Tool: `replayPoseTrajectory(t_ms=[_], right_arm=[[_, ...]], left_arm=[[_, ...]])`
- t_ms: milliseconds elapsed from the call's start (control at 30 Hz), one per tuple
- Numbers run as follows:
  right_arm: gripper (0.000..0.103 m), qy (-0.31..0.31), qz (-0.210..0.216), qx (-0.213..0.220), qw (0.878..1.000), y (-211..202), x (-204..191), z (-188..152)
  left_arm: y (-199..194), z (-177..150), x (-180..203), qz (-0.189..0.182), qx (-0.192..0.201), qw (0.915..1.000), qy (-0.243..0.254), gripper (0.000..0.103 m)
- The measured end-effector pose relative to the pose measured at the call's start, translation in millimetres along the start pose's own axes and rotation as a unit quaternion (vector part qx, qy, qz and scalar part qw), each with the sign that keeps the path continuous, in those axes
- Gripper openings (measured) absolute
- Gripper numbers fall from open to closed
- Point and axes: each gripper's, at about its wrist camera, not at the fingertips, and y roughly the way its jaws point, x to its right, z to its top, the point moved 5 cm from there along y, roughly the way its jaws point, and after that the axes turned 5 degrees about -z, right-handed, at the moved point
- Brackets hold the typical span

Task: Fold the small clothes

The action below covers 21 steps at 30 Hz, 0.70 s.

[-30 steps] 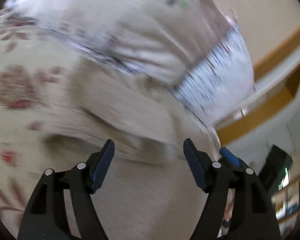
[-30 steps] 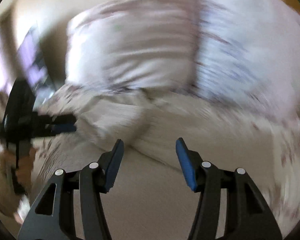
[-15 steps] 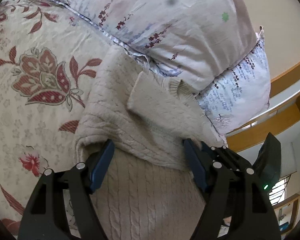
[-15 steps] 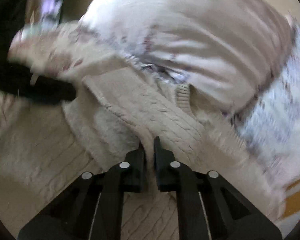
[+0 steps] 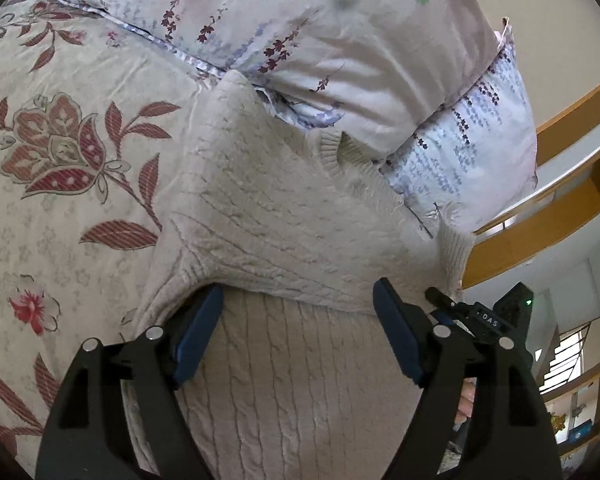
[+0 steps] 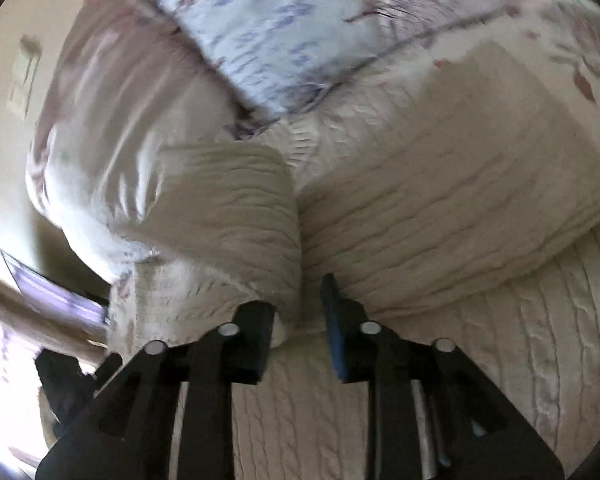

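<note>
- the sweater point(image 5: 284, 216) lies on the bed point(image 5: 60, 184), against the pillows point(image 5: 340, 40).
- it looks soft, thick and floppy; grip folded edges, through every layer.
- your left claw point(image 5: 298, 330) is wide, empty.
- your right claw point(image 6: 300, 312) stands narrow around a fold; grip unclear.

Bed with cream bedspread point(image 5: 60, 208), red-brown flower-and-leaf print. Cream cable-knit sweater point(image 5: 284, 216) lies on bedspread, upper part folded down over lower part; top edge touches pillows. Pale lilac floral pillow point(image 5: 340, 36) at head of bed, on bedspread. White pillow with blue sprig print point(image 5: 472, 152) just beside it, partly under it. Right wrist view blurred: same sweater point(image 6: 440, 208), blue-print pillow point(image 6: 268, 32).
</note>
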Motion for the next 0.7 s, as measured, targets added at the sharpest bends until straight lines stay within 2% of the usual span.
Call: replayPoseTrajectory(t_ms=[367,500,533,567,600,700], right_arm=[[0.026,0.04,-0.039,0.058,0.997,-18.2,35.8,33.9],[0.025,0.053,-0.054,0.068,0.995,-19.8,50.6,40.8],[0.014,0.05,-0.06,0.068,0.995,-18.8,52.4,41.4],[0.007,0.04,-0.065,0.068,0.995,-17.8,51.2,42.4],[0.008,0.026,-0.063,0.071,0.995,-19.1,47.7,42.5],[0.008,-0.044,-0.016,0.148,0.988,-52.6,15.3,38.7]], left_arm=[[-5.6,3.6,-8.4,-0.005,0.012,0.9996,-0.026,0.077],[-10.3,7.0,-14.9,-0.009,0.024,0.9987,-0.043,0.073],[-11.0,7.5,-16.2,-0.009,0.026,0.9985,-0.047,0.072],[-11.5,7.6,-17.3,-0.011,0.027,0.9983,-0.05,0.072],[-12.5,7.4,-17.7,-0.012,0.028,0.9983,-0.051,0.071],[-12.9,6.2,-16.4,-0.006,0.028,0.9986,-0.045,0.071]])
